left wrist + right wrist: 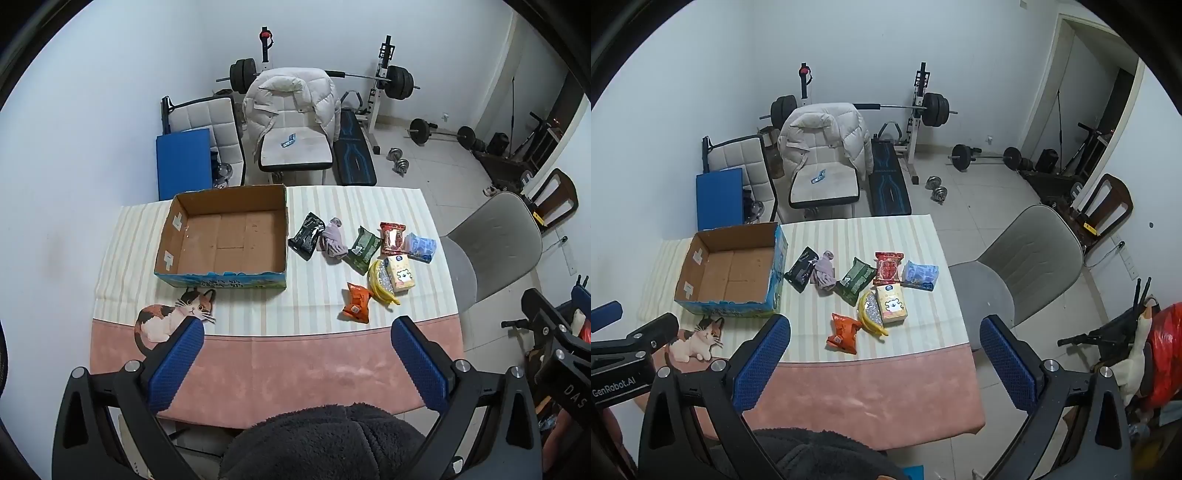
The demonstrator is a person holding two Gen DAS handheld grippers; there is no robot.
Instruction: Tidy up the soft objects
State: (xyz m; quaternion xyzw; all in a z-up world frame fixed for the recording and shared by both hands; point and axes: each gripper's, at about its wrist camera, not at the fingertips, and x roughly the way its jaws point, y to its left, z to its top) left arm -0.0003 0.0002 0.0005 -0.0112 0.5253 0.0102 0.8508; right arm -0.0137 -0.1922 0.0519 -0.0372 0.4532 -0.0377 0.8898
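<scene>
An empty cardboard box (225, 236) (731, 273) stands on the table's left. To its right lie soft items: a black packet (306, 236) (802, 270), a mauve cloth (333, 240) (823, 274), a green packet (364, 249) (857, 280), a red packet (392, 238) (887, 268), a blue tissue pack (420, 246) (920, 275), a yellow tissue pack (402, 273) (892, 303), a banana-shaped item (382, 288) (870, 314) and an orange packet (356, 302) (844, 332). My left gripper (297, 328) and right gripper (884, 326) are both open and empty, high above the table's near edge.
The table (295, 354) has a striped and pink cloth with a cat picture (173, 317). A grey chair (1027, 269) stands at the right. Behind are a chair with a white jacket (291, 107), a weight bench (354, 155), barbells and dumbbells (399, 162) on the floor.
</scene>
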